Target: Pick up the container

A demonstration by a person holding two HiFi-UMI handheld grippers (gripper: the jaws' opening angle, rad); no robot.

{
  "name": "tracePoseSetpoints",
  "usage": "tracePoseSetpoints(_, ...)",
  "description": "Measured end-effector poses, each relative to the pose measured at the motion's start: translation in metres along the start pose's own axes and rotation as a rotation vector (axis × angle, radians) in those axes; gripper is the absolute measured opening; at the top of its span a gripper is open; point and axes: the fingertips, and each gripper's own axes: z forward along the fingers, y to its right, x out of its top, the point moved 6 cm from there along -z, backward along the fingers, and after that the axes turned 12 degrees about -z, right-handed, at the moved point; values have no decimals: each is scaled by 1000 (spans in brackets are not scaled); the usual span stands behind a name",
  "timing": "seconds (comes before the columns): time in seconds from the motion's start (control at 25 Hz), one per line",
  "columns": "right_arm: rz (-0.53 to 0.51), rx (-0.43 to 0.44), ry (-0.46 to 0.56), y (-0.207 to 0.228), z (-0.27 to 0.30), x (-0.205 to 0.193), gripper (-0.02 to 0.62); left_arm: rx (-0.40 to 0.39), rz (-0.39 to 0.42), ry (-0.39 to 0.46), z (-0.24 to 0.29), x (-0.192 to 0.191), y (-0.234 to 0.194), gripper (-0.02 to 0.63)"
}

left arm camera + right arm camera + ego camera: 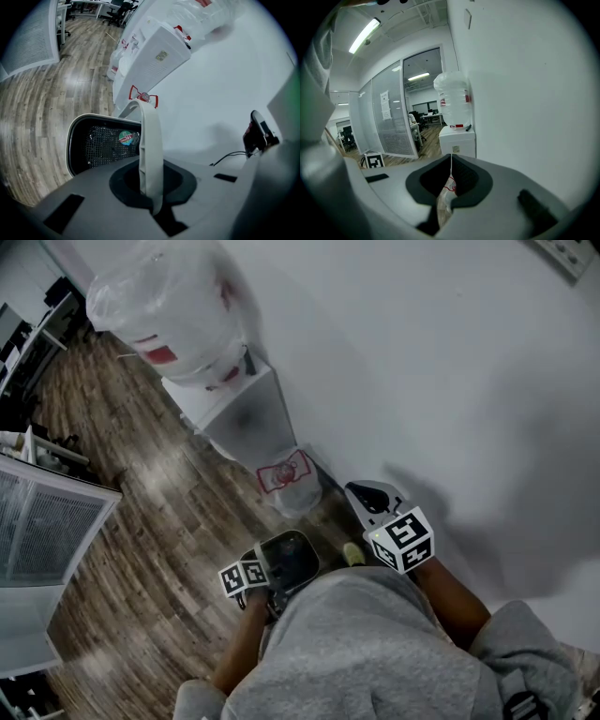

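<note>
finding: the container (289, 557), a rounded box with a white rim and a dark mesh-lined inside, is off the wooden floor (141, 549) and carried at the person's front, just beside the left gripper (258, 579). in the left gripper view the fingers of the left gripper (151, 187) are closed narrow on a white curved strip (151, 145) that appears to be the container's handle or rim. the strip runs upright through the grip, and the body of the container (105, 143) lies ahead and to the left of it, open face toward the camera. the right gripper (377, 501) is to the right of the container and apart from it. its own view shows the right gripper (450, 171) with fingers drawn together on a thin piece of clear plastic (446, 190) with red print; where that plastic comes from cannot be told. surroundings: a water dispenser (248, 413) stands against the white wall (422, 352) with a wrapped bottle (169, 306) on top, and a red-printed bag (286, 479) sits on the floor at its base. assessment: the pick-up looks done by the left side alone. the load hangs off one side of the grip, so a swing or twist about the strip is the risk. the left is the nearer and only engaged hand, and any support would come from the right, reaching leftward.
</note>
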Motion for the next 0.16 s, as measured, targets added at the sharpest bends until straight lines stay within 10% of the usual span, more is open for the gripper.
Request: tracePoseSetpoints(0.16,2,-2,7,4,6,0,26,-13,-5,12,1,7,3,15)
